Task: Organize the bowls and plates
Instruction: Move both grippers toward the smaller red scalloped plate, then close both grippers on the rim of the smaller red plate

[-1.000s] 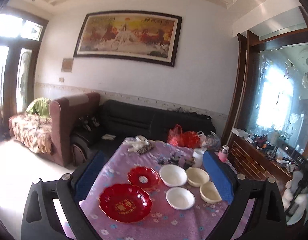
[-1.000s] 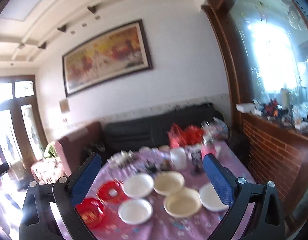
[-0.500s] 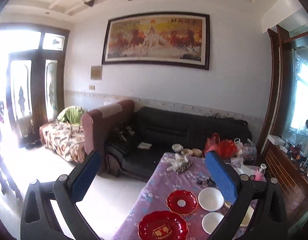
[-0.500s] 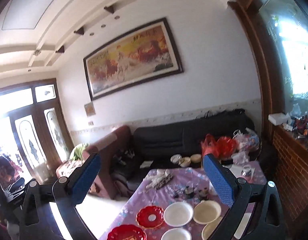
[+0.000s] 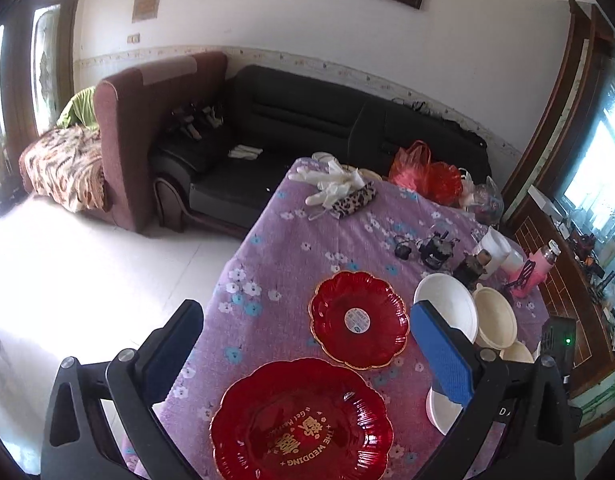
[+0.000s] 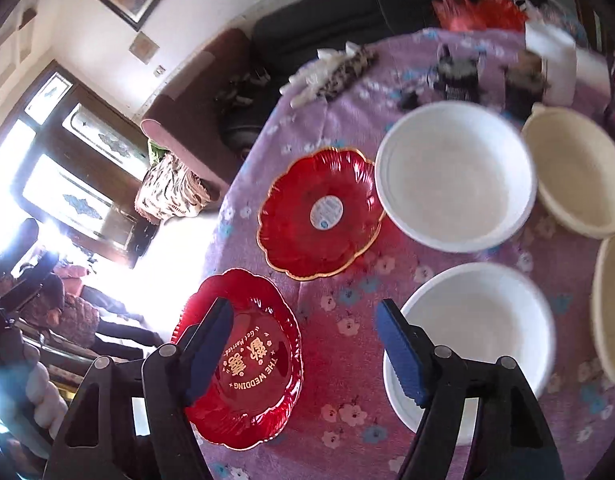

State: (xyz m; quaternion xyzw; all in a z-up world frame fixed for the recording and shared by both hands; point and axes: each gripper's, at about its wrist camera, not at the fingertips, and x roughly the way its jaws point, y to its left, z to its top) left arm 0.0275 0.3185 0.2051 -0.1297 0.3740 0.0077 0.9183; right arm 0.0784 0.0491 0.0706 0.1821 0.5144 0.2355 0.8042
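Note:
A purple flowered table (image 5: 291,240) carries a large red wedding plate (image 5: 303,420) at the near edge, with a smaller red plate (image 5: 359,320) behind it. To their right stand two white bowls (image 5: 447,304) and cream bowls (image 5: 495,316). My left gripper (image 5: 307,312) hangs open above the two red plates, holding nothing. My right gripper (image 6: 303,312) hovers over the cloth (image 6: 347,312) between the large red plate (image 6: 259,360) and the near white bowl (image 6: 479,328). Its jaws are closing with nothing between them. The small red plate (image 6: 319,216), far white bowl (image 6: 455,176) and a cream bowl (image 6: 575,176) lie beyond.
White gloves with a leopard pouch (image 5: 339,192), red plastic bags (image 5: 427,172), small dark clutter (image 5: 435,248), a white jug (image 5: 493,248) and a pink bottle (image 5: 535,272) crowd the table's far side. A black sofa (image 5: 307,120) stands behind, and white floor lies to the left.
Both views have swung down from the wall and ceiling onto the table, and the dishes are now much closer. The right gripper's jaws stand narrower than before.

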